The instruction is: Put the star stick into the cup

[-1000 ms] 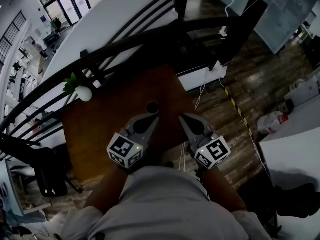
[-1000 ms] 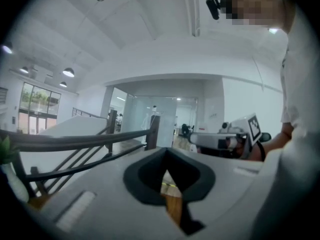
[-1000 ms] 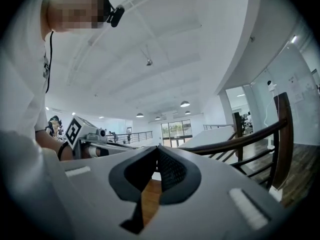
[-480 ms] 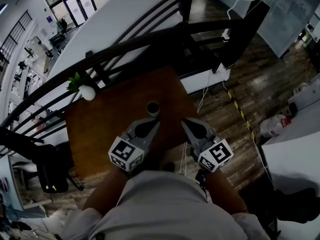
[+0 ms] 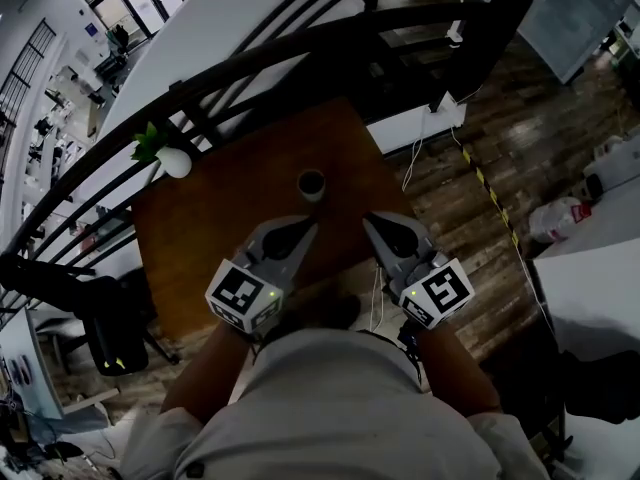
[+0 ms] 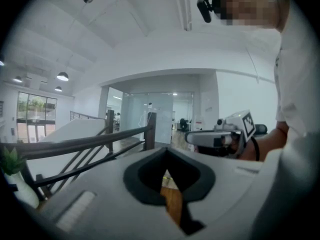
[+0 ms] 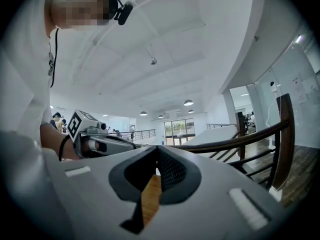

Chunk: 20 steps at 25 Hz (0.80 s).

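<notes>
Barely shifts over the brown table [image 5: 200, 228]: draws the left gripper [image 5: 306, 227] and right gripper [image 5: 369, 219] slightly back toward the body, leaving the cup [image 5: 312, 183] upright a little farther ahead of their tips. Keeps both sets of jaws pressed together on nothing. Shows no star stick in any view, so probably no pickup begun yet.

On the brown surface [image 5: 215, 218] a dark cup [image 5: 311, 183] stands just beyond the left gripper [image 5: 303, 228] and right gripper [image 5: 372, 220], with a white vase [image 5: 174, 162] of greenery near its far-left edge.
</notes>
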{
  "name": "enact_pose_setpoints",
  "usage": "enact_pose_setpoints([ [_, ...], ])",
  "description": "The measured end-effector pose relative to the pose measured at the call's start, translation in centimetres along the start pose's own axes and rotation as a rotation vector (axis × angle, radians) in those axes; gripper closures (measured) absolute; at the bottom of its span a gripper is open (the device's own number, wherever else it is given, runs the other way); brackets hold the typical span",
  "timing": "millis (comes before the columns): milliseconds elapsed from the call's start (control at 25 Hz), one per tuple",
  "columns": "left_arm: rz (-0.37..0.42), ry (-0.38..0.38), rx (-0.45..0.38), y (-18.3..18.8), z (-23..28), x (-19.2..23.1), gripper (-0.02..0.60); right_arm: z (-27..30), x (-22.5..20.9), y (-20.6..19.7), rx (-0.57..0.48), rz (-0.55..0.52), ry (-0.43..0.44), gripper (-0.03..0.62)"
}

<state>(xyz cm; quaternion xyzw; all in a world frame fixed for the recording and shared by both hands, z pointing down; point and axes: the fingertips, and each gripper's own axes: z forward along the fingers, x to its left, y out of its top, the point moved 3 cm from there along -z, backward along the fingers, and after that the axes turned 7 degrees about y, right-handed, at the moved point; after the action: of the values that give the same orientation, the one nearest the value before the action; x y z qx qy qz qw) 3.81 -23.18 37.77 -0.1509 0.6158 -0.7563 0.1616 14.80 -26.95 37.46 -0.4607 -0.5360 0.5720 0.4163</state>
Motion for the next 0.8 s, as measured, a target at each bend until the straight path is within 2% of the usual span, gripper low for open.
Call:
enact_pose_setpoints([
  [360,-0.011,-0.033,-0.018,-1.1,-5.2,0.9,0.578,1.1,3.7,-0.3,0.014,-0.018,-0.043,0.586],
  [560,-0.002,-0.056,-0.018,-1.5,-9.9,1.4,0.578,2.1,7.7,0.1,0.008,-0.026,-0.071,0.586],
  [800,-0.009,-0.120,-0.033,-2.1,-16.8,1.7,0.578,3.3,13.5,-0.1,0.009,-0.016,-0.120,0.586],
])
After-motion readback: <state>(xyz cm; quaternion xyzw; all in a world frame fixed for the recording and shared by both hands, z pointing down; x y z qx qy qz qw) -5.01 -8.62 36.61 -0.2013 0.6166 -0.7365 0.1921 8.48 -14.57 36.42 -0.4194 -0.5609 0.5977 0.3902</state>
